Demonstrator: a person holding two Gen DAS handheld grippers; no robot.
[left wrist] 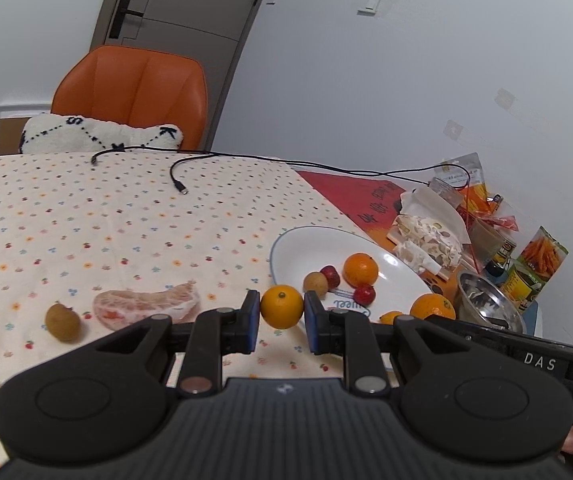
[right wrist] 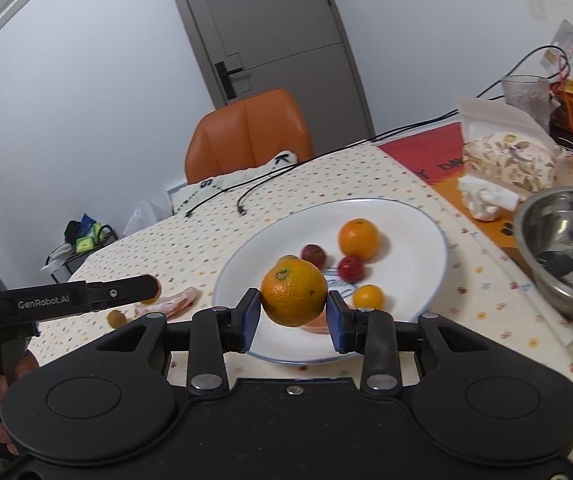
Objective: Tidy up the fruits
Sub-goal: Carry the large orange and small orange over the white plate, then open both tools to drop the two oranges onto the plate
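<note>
My left gripper is shut on a small orange low over the dotted tablecloth, just left of the white plate. On the plate lie an orange, two red fruits, a longan and a small yellow-orange fruit. My right gripper is shut on a bigger orange, held above the plate's near rim. A pomelo segment and a loose longan rest on the cloth to the left.
A steel bowl with a black spoon stands right of the plate. Snack bags, cans and a glass crowd the far right. A black cable crosses the back of the table. An orange chair with a cushion stands behind.
</note>
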